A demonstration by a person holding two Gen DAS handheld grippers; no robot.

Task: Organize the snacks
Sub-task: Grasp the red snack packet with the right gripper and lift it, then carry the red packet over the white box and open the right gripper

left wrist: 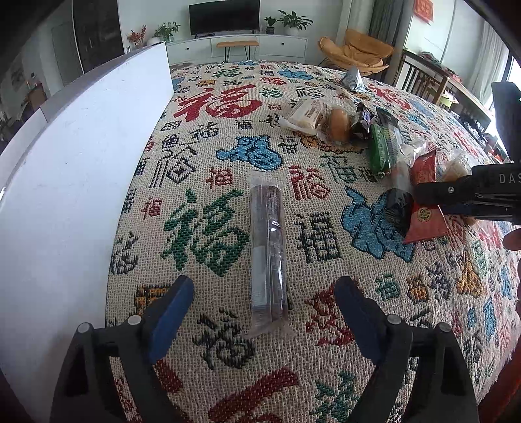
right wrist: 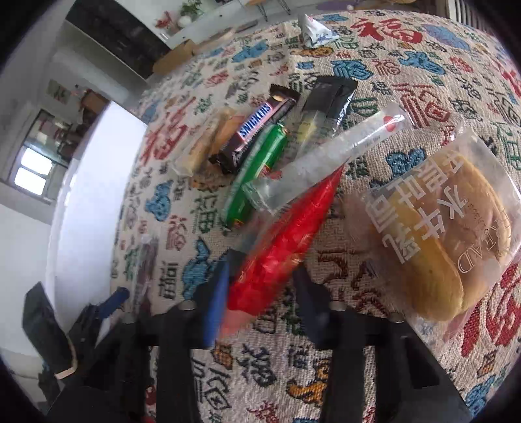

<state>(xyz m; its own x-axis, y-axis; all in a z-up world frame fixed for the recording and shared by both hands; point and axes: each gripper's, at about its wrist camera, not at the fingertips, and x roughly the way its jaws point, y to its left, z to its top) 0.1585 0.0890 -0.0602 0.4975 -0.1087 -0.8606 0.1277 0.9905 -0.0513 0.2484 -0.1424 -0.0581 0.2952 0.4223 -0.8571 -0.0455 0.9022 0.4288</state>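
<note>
On a table covered by a woven cloth [left wrist: 208, 156] patterned with red, green and blue characters, snacks lie scattered. Nearest the left gripper [left wrist: 263, 293] is a long clear-wrapped stick snack [left wrist: 267, 250], lying flat and pointing away, by itself on the cloth. That gripper hangs above the stick's near end with its blue-padded fingers [left wrist: 172, 309] spread wide on either side, not touching the wrapper. A tall white panel [left wrist: 81, 162] stands along the left edge of the table.

Further right sits the main heap: a Snickers bar [right wrist: 257, 127], a green packet [right wrist: 257, 169] just beside it, a black sachet [right wrist: 329, 101], a long clear tube [right wrist: 325, 156] lying across the green packet, and a bread roll in a clear bag [right wrist: 446, 227] at the right. A crumpled blue and white wrapper [right wrist: 312, 29] lies apart at the far side.

The right gripper [right wrist: 260, 289] has a red packet [right wrist: 283, 240] between its fingers, the near end of the packet sitting in the gap. The picture is blurred there, so I cannot tell whether the pads press on it or only bracket it.
</note>
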